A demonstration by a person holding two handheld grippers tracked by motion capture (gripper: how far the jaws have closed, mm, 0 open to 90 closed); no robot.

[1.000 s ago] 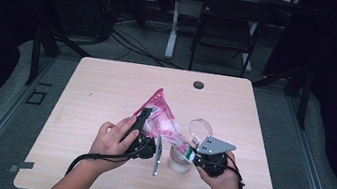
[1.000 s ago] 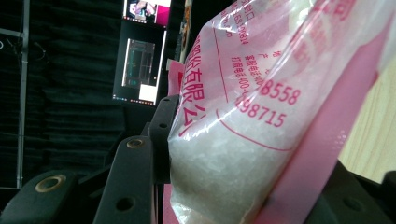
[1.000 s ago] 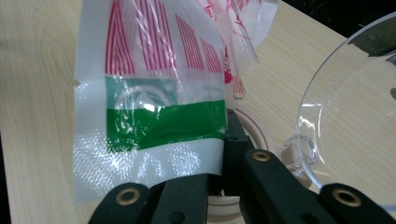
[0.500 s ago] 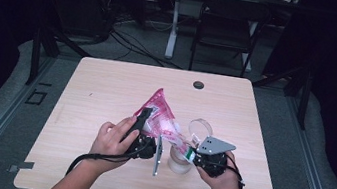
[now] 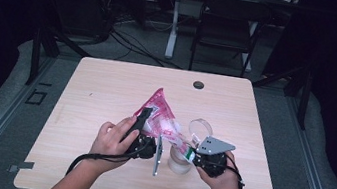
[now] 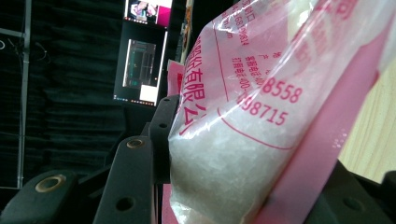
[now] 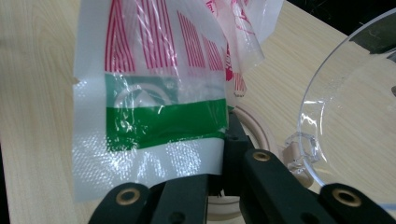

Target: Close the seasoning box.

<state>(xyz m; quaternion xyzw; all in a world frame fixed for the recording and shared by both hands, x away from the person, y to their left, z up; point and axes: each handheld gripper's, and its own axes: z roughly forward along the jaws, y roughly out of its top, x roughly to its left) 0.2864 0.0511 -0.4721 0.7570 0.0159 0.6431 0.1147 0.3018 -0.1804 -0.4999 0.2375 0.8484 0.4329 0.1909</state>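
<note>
Bag (image 5: pixel 159 113) of white crystals, clear plastic with pink print, is held up over the near middle of the table (image 5: pixel 107 85) between both grippers. In the left gripper view the left gripper's (image 6: pixel 224 186) jaws are closed on the full part of the bag — the plastic bulges between them. The left hand (image 5: pixel 111 139) holds this gripper just left of the bag in the high view. In the right gripper view the right gripper (image 7: pixel 212 179) has its jaws nearly together, pinching the bag's flat edge with a green band (image 7: pixel 163 123). Just beside it are a clear lid (image 7: pixel 355 107) and a round container (image 5: pixel 179 161) on the table, below the bag's lower end. A small dark disc (image 5: pixel 198 85) lies near the far edge, well apart.
</note>
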